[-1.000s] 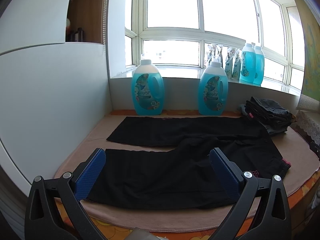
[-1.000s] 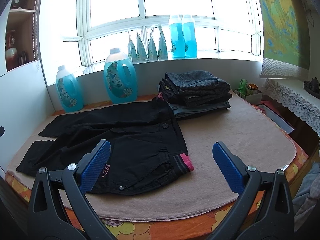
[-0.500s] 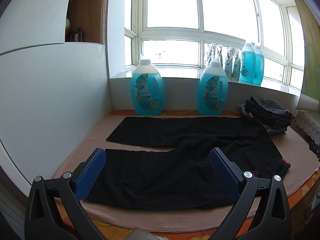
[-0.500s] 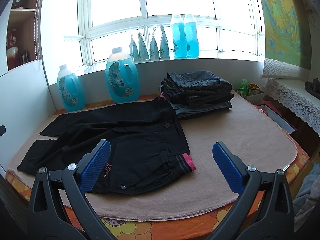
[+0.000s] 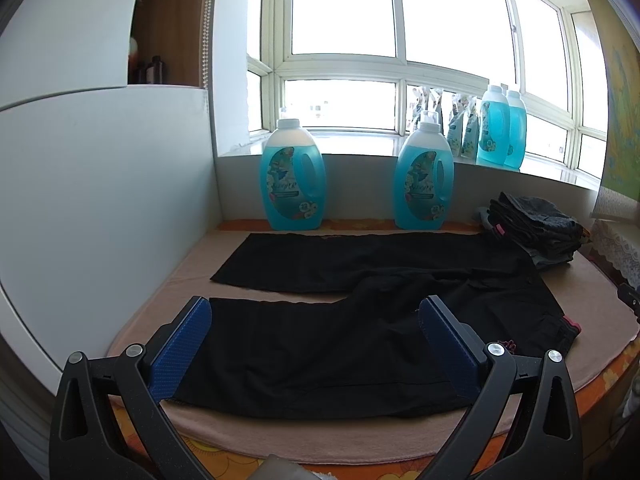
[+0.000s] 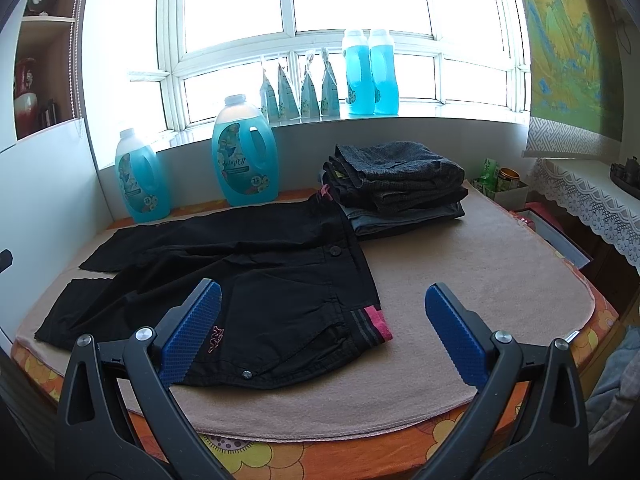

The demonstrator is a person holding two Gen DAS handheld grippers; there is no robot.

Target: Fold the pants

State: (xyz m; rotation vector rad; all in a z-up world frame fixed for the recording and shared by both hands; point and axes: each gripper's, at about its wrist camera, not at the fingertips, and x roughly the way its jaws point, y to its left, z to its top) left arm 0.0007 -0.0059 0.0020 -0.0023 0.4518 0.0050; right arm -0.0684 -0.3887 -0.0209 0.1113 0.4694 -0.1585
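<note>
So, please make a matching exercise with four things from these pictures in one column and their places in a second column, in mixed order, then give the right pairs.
Things
1. black pants
2. stack of folded clothes
3. two slim blue bottles
4. right gripper

Places
A. on the windowsill
B. spread flat on the beige mat, legs apart
C. above the near edge of the mat, open
D. at the back of the mat, beside the pants' waistband

Pairs: 1-B, 2-D, 3-A, 4-C
</note>
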